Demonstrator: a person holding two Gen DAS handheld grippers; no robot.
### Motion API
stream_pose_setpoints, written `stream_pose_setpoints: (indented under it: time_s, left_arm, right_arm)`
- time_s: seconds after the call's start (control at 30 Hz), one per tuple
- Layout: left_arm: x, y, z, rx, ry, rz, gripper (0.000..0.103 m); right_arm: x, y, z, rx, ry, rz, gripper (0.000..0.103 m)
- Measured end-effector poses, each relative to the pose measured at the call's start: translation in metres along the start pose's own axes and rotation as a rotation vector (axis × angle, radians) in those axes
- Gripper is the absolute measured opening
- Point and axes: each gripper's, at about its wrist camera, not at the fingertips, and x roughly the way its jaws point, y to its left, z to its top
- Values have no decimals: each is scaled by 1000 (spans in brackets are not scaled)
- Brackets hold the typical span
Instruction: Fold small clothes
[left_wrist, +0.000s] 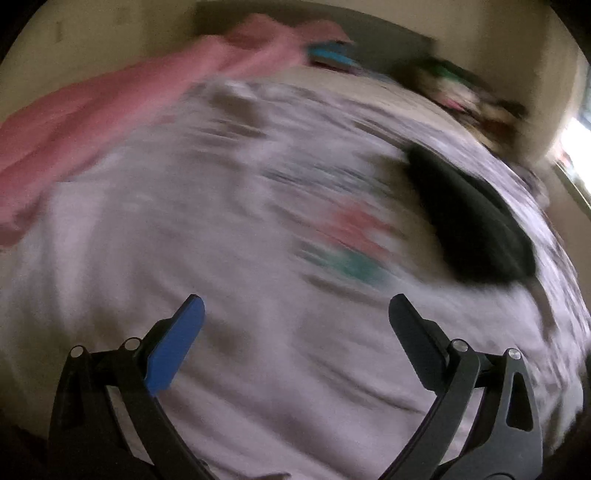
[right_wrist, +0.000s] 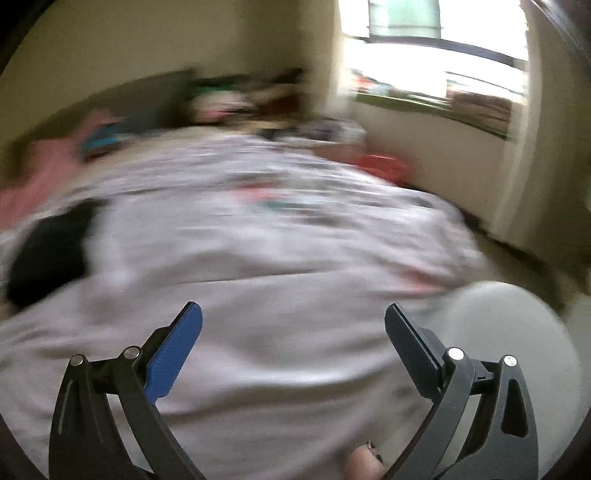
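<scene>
Both views are blurred by motion. A small black garment (left_wrist: 469, 218) lies on the pale printed bedsheet (left_wrist: 221, 221), ahead and to the right of my left gripper (left_wrist: 295, 310), which is open and empty above the sheet. In the right wrist view the black garment (right_wrist: 48, 254) lies far left on the bedsheet (right_wrist: 258, 258). My right gripper (right_wrist: 293, 314) is open and empty above the sheet near its front edge.
A pink cloth (left_wrist: 122, 107) lies at the bed's far left, also in the right wrist view (right_wrist: 40, 173). Clutter (right_wrist: 240, 96) sits at the bed's head by the wall. A window (right_wrist: 436, 62) is at right. A white round object (right_wrist: 517, 350) sits by the bed's right edge.
</scene>
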Motion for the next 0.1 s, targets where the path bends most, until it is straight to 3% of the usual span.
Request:
stream_pose_setpoints:
  time_s: [0.1]
  left_arm:
    - [11,73,29,-41,-36,182,93]
  right_arm:
    - [43,-84,3,62,81,-227,99]
